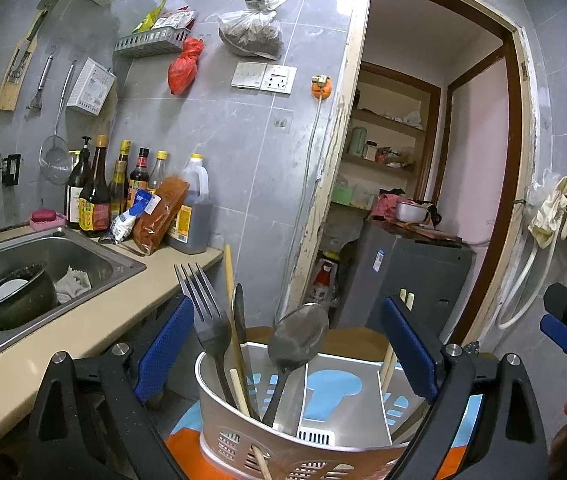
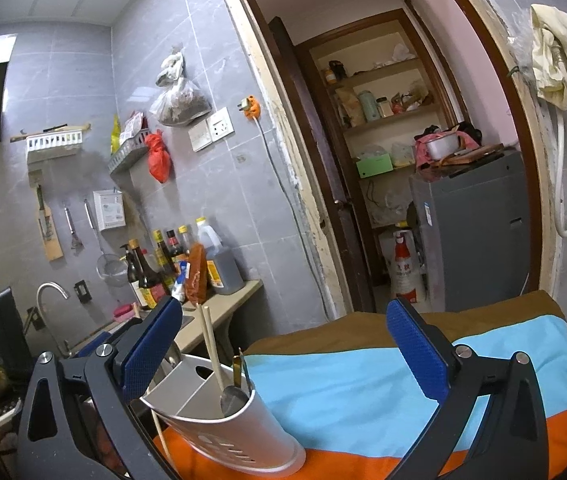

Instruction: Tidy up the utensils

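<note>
Standing between the spread fingers of the left hand-held gripper [image 1: 287, 344], the metal utensil holder [image 1: 307, 412] sits on a striped cloth [image 2: 383, 392] of orange, blue and brown, and nothing pinches it: both blue pads stand clear of its walls. Its compartment nearest the left pad carries a fork [image 1: 203, 316], a spoon [image 1: 297, 340], a dark-handled utensil and a chopstick [image 1: 232, 312], all leaning loosely; two more chopsticks [image 1: 389, 360] stand in the compartment beside the right pad. The right hand-held gripper [image 2: 283, 344] is also spread wide and holds nothing, with the holder just beside its left pad and bare cloth ahead of it.

The risks here look small but real. A careless pull back of the left hand-held gripper could catch a pad on the fork tines or the tall chopstick, which rise above the rim, and tip them out or rock the holder. The cloth may be soft and uneven, so a knock against the holder's wall could slide or topple it, and I judge the top-heavy load of leaning handles would help it go. In the right wrist view one chopstick seems to poke down outside the holder's front; if so, it could slip out when the holder is moved. The right pad's closeness to the holder also invites a bump.
</note>
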Demonstrator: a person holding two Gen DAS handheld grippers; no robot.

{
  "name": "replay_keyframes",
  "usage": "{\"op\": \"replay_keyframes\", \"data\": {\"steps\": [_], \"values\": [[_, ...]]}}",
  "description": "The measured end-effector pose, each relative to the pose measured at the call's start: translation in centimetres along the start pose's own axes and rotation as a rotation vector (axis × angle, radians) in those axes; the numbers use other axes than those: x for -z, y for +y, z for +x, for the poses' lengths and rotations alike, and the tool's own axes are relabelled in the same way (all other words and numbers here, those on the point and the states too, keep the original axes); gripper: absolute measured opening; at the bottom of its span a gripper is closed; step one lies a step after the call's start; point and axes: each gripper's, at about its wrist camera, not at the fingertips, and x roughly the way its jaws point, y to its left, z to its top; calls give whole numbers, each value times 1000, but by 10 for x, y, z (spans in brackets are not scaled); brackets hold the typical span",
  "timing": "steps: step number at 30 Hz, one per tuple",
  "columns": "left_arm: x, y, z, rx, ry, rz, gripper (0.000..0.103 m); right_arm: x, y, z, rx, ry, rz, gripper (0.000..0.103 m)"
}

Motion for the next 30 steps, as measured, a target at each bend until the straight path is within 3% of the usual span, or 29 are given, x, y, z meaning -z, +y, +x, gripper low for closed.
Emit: {"op": "replay_keyframes", "data": {"steps": [12,16,30], "values": [[26,2,10,45,20,-26,92,4,-8,-8,14,-12,-21,103],[31,-3,12,41,-19,9,93,7,-9,-9,14,-15,-39,103],[27,-5,5,41,-8,10,93,9,-7,-15,34,-1,-42,103]]}}
